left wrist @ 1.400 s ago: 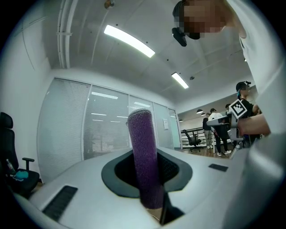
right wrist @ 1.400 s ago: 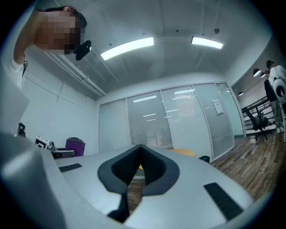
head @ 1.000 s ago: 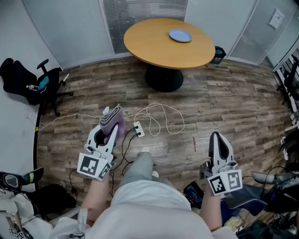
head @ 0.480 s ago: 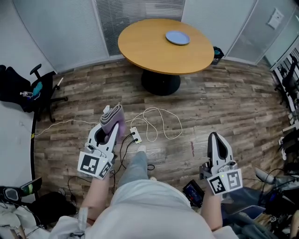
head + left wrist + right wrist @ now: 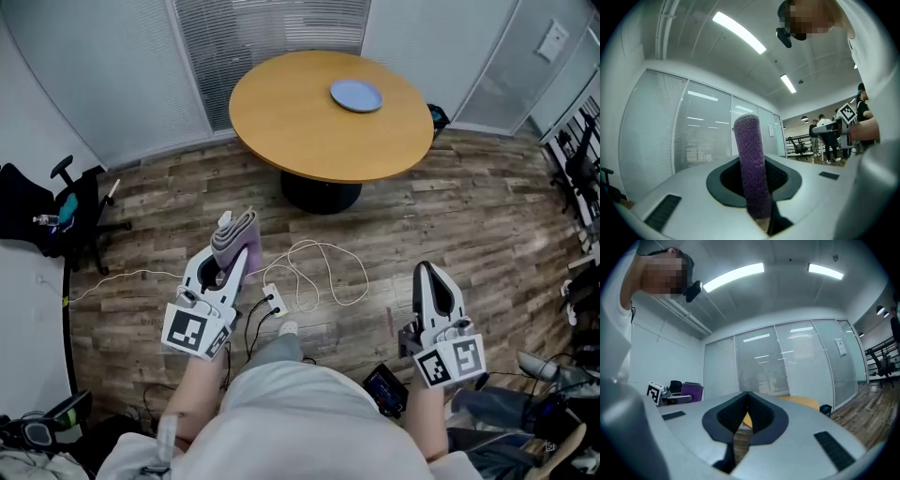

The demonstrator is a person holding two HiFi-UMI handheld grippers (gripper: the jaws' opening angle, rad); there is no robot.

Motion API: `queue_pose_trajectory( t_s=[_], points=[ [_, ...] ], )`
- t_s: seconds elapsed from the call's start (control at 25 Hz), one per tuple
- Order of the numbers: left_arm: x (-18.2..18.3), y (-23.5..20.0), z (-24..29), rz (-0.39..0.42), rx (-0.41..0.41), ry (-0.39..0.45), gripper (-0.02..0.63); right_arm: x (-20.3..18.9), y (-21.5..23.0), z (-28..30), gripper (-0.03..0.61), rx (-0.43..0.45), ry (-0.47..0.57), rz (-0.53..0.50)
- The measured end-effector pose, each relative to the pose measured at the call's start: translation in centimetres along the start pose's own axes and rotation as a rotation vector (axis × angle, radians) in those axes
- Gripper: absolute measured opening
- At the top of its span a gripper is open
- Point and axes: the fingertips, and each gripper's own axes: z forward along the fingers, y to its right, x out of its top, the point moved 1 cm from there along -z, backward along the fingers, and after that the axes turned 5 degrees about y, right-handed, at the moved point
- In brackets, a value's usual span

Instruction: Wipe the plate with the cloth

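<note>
A small dark bin [image 5: 438, 114] stands on the floor by the round table [image 5: 300, 131]. I cannot tell what is in it. The blue plate [image 5: 356, 95] lies flat on the table top, near the far edge.

The floor [image 5: 469, 216] is made of wood boards. A white cable [image 5: 323, 267] lies on it in loops, just past the finger tips of the left gripper [image 5: 228, 265]. A black chair [image 5: 75, 202] stands off to that gripper's left side. Glass walls with blinds [image 5: 272, 28] go round behind the table.

The left gripper squeezes the purple cloth [image 5: 234, 232] tight between its two fingers. The cloth is folded, and it sticks out past the finger tips.

The right gripper [image 5: 429, 274] has its fingers pressed together, with nothing between them.

The plate is well apart from both grippers, far ahead of their finger tips and up on the table. The cloth does not touch the plate.
</note>
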Motion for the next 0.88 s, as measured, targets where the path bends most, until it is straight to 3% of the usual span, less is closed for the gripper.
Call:
queue_pose_trajectory(
  t_s=[0.56,0.88],
  points=[
    [-2.1,-7.6,8.4,-0.019,-0.051,0.001,0.08,-1.5,2.9,9.5,0.02,-0.069,0.002,0.002],
    [-3.1,-10.2,10.4,-0.032,-0.064,0.004,0.08,-2.6,3.3,13.0,0.02,-0.096,0.007,0.018]
  ],
)
